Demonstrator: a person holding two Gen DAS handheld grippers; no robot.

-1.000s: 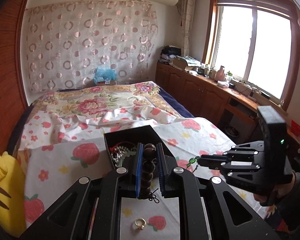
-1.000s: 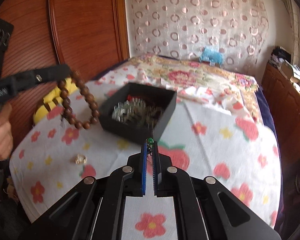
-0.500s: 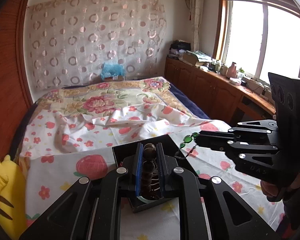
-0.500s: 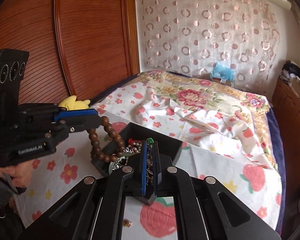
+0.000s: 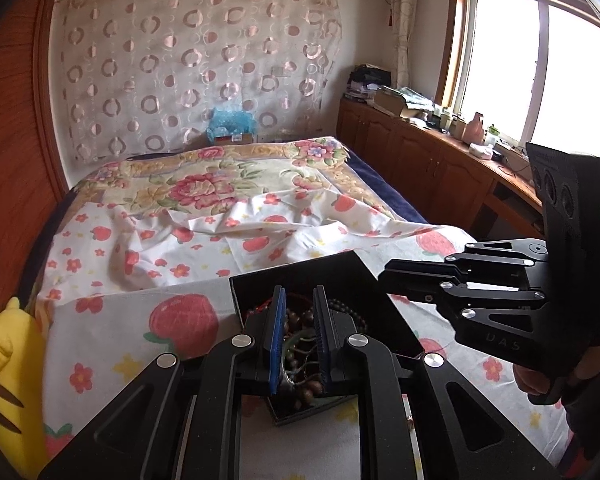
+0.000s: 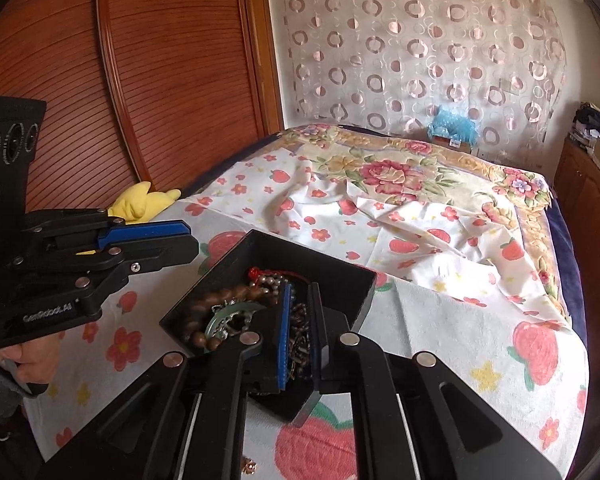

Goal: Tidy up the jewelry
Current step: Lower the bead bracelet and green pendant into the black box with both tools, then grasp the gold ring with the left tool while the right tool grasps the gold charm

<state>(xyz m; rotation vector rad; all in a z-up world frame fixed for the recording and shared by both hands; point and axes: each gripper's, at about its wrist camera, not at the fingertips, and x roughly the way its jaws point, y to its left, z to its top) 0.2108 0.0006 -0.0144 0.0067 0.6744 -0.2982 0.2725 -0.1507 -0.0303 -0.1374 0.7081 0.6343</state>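
Bedroom scene: both tools over a black box of jewelry on the bed.

Nearest, the left tool (image 5: 297,338) hangs over the box (image 5: 374,312) with its blue pads parted and nothing between them; half a second ago it was pinching the brown bead bracelet (image 6: 204,322), which now lies inside the box among a green pendant (image 6: 230,316) and chains. The right tool (image 6: 300,334) has also spread apart over the box and let go of its green-beaded piece. I judge both drops done, with a small ring (image 6: 249,467) on the sheet by the near edge probably next. Beyond the box, the strawberry-print sheet (image 6: 440,320) gives way to a rose-patterned blanket (image 5: 204,188), a yellow plush toy (image 5: 4,376) at the left, a circle-patterned curtain and a bright window.
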